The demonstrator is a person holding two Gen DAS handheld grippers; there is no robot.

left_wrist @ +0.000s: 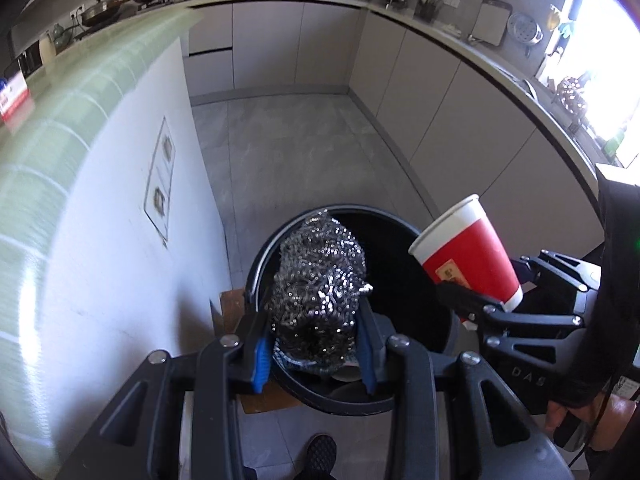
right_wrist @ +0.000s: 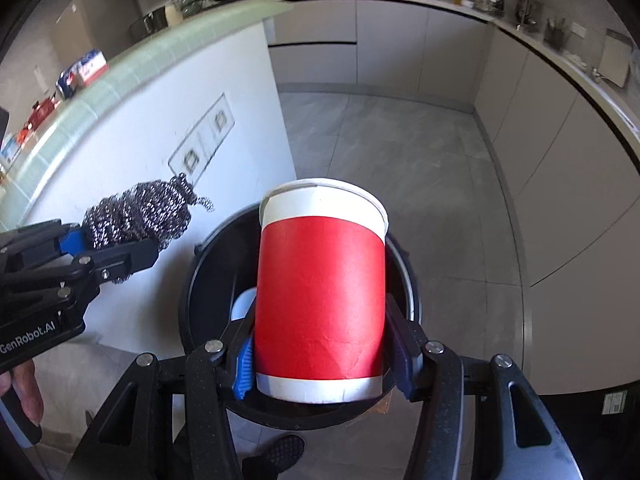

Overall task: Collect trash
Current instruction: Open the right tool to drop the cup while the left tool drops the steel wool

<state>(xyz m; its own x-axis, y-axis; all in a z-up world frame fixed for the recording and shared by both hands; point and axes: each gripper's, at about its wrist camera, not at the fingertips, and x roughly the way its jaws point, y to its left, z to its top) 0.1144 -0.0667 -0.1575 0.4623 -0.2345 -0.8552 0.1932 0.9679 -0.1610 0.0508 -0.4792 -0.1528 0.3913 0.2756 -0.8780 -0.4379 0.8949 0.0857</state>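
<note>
Both sets of tongs are loaded and poised over the black trash bin (left_wrist: 400,396), which stands on the floor against the white side panel of the kitchen island. The left tongs (left_wrist: 316,344) are clenched on a steel wool scourer (left_wrist: 320,280); its bulk stands above the blue pads and hangs over the near-left part of the bin mouth. The right tongs (right_wrist: 324,364) grip a red paper cup (right_wrist: 320,300) near its base — rim pointing away from the camera, body tilted out over the opening. The bin already holds something pale, glimpsed beside the cup in the right wrist view; what it is cannot be told.

Assessment: the step in hand is the drop, and it appears nearly ready. To do it well, each item should be brought fully inside the line of the rim before release. The scourer sits close to the left edge and a piece of cardboard (left_wrist: 232,304) lies just outside the bin there, so a shift toward the centre is advisable. The cup is light and tilted — if let go too high it may strike the rim and roll onto the floor. Wire strands may snag on the pads; a wide opening is recommended.
</note>
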